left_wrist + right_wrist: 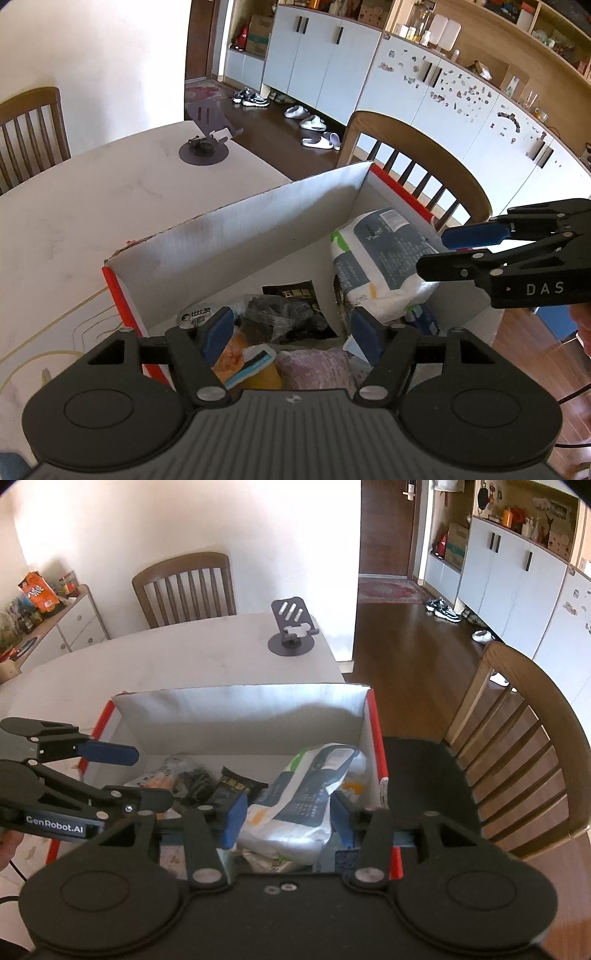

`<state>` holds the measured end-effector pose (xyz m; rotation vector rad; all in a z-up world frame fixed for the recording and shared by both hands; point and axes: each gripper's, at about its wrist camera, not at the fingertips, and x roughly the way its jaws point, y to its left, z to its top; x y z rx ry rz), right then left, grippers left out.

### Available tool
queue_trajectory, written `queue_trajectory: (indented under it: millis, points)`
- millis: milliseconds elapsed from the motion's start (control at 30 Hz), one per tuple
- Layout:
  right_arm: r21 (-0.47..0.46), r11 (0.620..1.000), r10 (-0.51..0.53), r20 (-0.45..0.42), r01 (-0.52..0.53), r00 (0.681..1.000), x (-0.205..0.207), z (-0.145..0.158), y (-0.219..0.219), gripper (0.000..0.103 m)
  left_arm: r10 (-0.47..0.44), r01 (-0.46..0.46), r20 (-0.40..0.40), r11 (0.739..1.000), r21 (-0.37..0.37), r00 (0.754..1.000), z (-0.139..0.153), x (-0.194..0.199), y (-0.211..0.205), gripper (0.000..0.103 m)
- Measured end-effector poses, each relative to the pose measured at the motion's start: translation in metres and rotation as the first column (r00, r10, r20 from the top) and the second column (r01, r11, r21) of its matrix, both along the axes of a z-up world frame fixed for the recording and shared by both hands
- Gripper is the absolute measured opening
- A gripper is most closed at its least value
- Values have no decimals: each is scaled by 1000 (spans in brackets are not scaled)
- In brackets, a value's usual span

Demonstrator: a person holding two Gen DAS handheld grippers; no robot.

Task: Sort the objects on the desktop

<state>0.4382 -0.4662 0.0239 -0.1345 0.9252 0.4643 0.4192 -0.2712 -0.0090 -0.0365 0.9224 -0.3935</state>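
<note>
A red-edged cardboard box (pixel 236 225) (pixel 243 716) sits on the white table and holds several packets. A white and grey wipes pack (pixel 376 258) (pixel 295 805) leans at its right side. A black snack packet (pixel 299 295) (pixel 236 786) lies beside a dark crumpled bag (pixel 273 314). An orange packet (pixel 236 362) and a purple pouch (pixel 317 369) lie at the near side. My left gripper (pixel 291 332) (pixel 133 775) is open and empty above the box's near left part. My right gripper (pixel 286 812) (pixel 436 251) is open, its jaws either side of the wipes pack.
A grey phone stand (pixel 205 146) (pixel 293 635) stands at the table's far corner. Wooden chairs stand at the far side (pixel 184 587) and right of the box (pixel 524 746) (pixel 417 162). White cabinets (pixel 321 55) line the wall, with shoes on the floor.
</note>
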Motion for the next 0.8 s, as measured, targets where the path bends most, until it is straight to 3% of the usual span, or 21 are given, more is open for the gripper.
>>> queue_trajectory:
  millis: [800]
  points:
    - [52,997,56,59,-59,997,-58,15,22,53,38,-38,63,999,1,997,33,-70,22,75]
